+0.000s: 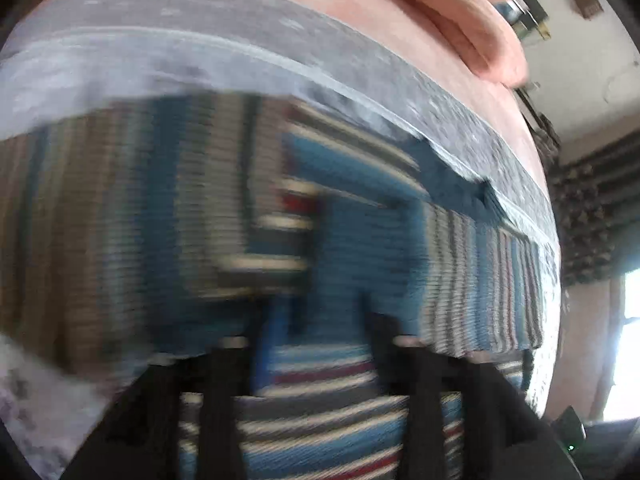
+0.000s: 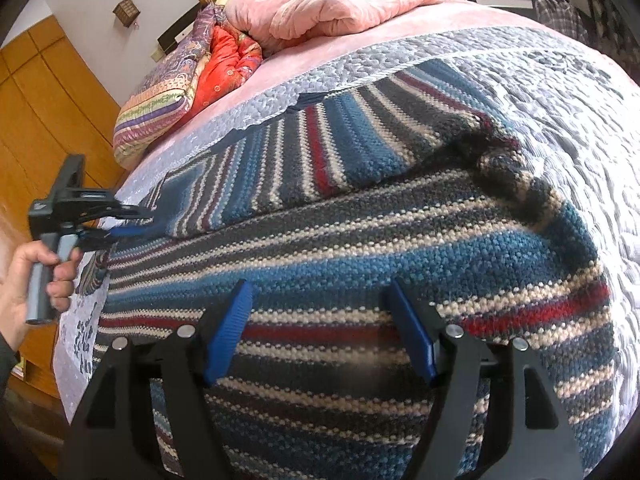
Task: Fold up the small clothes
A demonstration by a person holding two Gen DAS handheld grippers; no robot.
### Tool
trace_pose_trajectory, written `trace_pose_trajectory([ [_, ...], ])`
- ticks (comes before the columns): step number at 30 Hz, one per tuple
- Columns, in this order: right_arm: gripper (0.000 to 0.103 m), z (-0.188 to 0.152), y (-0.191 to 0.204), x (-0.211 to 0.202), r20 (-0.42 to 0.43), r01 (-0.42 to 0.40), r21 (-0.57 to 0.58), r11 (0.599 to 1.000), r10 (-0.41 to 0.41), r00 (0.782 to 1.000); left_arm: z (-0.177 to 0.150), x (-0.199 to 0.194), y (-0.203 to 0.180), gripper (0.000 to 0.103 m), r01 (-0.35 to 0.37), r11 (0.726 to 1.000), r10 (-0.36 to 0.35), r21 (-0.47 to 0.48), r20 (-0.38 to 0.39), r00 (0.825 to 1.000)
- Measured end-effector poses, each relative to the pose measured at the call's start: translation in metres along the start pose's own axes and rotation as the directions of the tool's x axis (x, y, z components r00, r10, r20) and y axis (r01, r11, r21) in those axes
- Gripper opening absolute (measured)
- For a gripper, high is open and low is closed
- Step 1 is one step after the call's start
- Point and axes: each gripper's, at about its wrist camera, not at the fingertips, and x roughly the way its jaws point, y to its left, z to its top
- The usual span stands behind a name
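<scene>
- The striped knit sweater [image 2: 360,240] lies flat on the grey quilted bedspread [image 2: 560,92], its long axis running roughly from 9 o'clock to 3 o'clock in the right wrist view. One part is already turned over the body, its stripes fanning toward 12 o'clock.
- The right gripper [image 2: 320,332] hovers over the near edge of the sweater, fingers spread wide with nothing between them. The fabric lies straight ahead of it, at 12 o'clock.
- The left gripper [image 2: 136,222] sits at the sweater's 9 o'clock end, held by a hand [image 2: 36,280]. Its fingers look nearly pressed together at the edge of the folded-over part, though I cannot tell whether they pinch it.
- The left wrist view is motion-blurred. The sweater [image 1: 340,240] fills it, and that gripper's state cannot be read there.
- Judgement: the left gripper is nearer the folded part, so the coming fold likely turns on that end.
</scene>
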Motion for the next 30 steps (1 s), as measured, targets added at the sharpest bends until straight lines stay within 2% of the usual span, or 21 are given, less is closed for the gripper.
trace_pose_trajectory([
  [1,0.073,0.000,0.002,-0.001,-0.002,-0.001,-0.006,1.000,0.001,1.000,0.000,-0.017,0.018,0.069,0.021,1.000,-0.020,-0.016,0.033,0.999],
  [3,0.073,-0.001,0.008,-0.003,-0.003,-0.001,-0.023,1.000,0.001,1.000,0.000,-0.052,0.062,0.073,0.052,0.997,-0.047,-0.065,0.079,0.996],
  [5,0.073,-0.003,0.016,-0.003,-0.007,-0.002,-0.040,0.999,0.001,1.000,-0.001,-0.081,0.107,0.076,0.055,0.991,-0.041,-0.119,0.122,0.992],
  [9,0.073,-0.002,0.035,-0.005,-0.010,-0.002,-0.077,0.997,0.001,1.000,-0.003,-0.134,0.209,0.080,-0.010,0.965,0.068,-0.261,0.212,0.975],
  [13,0.073,-0.005,0.058,-0.008,-0.009,-0.001,-0.130,0.992,-0.001,1.000,-0.003,-0.159,0.289,0.080,-0.068,0.922,0.168,-0.381,0.236,0.957],
  [16,0.073,-0.013,0.073,-0.004,-0.031,0.000,-0.145,0.989,-0.004,1.000,-0.003,-0.164,0.333,0.080,-0.038,0.884,0.176,-0.466,0.258,0.950],
  [18,0.073,-0.017,0.079,0.001,-0.046,0.002,-0.145,0.989,-0.009,0.999,-0.002,-0.158,0.352,0.080,-0.008,0.857,0.169,-0.515,0.266,0.949],
  [20,0.073,-0.021,0.083,0.004,-0.058,0.003,-0.141,0.990,-0.012,0.998,-0.006,-0.155,0.367,0.080,-0.050,0.820,0.228,-0.570,0.246,0.942],
  [22,0.073,-0.023,0.087,0.005,-0.060,0.003,-0.135,0.991,-0.011,0.998,-0.012,-0.152,0.380,0.081,-0.018,0.790,0.223,-0.613,0.259,0.940],
  [24,0.073,-0.025,0.090,0.007,-0.064,0.001,-0.140,0.990,-0.010,0.998,-0.012,-0.148,0.386,0.083,-0.015,0.798,0.213,-0.602,0.259,0.942],
  [25,0.073,-0.025,0.092,0.007,-0.067,0.001,-0.146,0.989,-0.011,0.998,-0.008,-0.148,0.385,0.086,-0.018,0.814,0.217,-0.581,0.274,0.937],
  [27,0.073,-0.026,0.095,0.008,-0.069,0.003,-0.155,0.988,-0.014,0.997,-0.005,-0.149,0.385,0.086,-0.015,0.827,0.220,-0.561,0.299,0.929],
  [29,0.073,-0.025,0.095,0.005,-0.068,0.005,-0.152,0.988,-0.016,0.998,0.003,-0.148,0.390,0.084,-0.007,0.829,0.225,-0.559,0.322,0.919],
  [30,0.073,-0.025,0.095,0.003,-0.065,0.008,-0.150,0.989,-0.018,0.998,0.005,-0.149,0.391,0.077,-0.006,0.829,0.232,-0.559,0.334,0.914],
])
